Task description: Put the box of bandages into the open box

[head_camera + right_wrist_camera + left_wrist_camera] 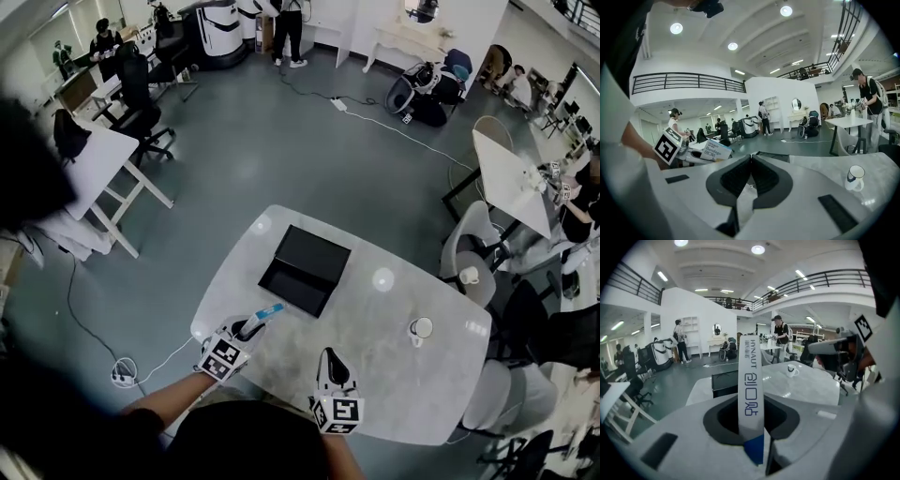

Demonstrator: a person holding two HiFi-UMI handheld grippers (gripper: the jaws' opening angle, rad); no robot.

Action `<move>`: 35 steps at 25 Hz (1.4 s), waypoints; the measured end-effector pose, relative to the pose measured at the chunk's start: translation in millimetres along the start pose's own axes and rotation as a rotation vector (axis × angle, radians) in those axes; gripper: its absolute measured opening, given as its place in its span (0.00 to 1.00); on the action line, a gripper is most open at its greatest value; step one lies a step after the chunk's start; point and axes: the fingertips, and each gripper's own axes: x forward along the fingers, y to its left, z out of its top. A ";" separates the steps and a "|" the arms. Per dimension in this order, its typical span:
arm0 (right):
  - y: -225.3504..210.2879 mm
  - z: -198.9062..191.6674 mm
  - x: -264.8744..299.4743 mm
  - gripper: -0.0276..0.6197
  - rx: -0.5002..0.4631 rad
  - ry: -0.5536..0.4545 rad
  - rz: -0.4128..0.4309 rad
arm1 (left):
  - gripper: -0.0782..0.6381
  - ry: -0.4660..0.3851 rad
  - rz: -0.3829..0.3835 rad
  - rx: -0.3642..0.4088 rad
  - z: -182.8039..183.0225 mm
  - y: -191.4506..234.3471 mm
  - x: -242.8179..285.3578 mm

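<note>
My left gripper (251, 327) is shut on the box of bandages (266, 312), a slim white box with a blue end, held just above the table's near left part. In the left gripper view the box of bandages (750, 390) stands on edge between the jaws and rises past them. The open black box (305, 268) lies on the table beyond it, its lid folded back; it also shows as the open box (725, 383) straight ahead of the left jaws. My right gripper (335, 365) is shut with nothing in it, near the table's front edge. From the right gripper view the bandage box (715, 151) appears at the left.
A white mug (421, 329) stands on the round marble table (412, 384) at the right; the mug (854, 176) also shows in the right gripper view. Chairs (473, 239) crowd the table's right side. A cable and power strip (123, 374) lie on the floor at the left.
</note>
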 end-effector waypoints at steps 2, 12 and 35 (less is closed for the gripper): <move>-5.4 -3.4 11.6 0.06 0.001 0.016 0.014 | 0.23 0.019 0.006 -0.027 2.4 9.7 16.8; -19.4 -6.3 52.2 0.06 0.063 0.089 0.052 | 0.23 0.167 -0.043 0.047 -5.8 43.6 104.0; -110.2 -30.5 55.1 0.06 0.099 0.176 -0.133 | 0.23 0.381 -0.199 0.475 -39.8 67.9 226.7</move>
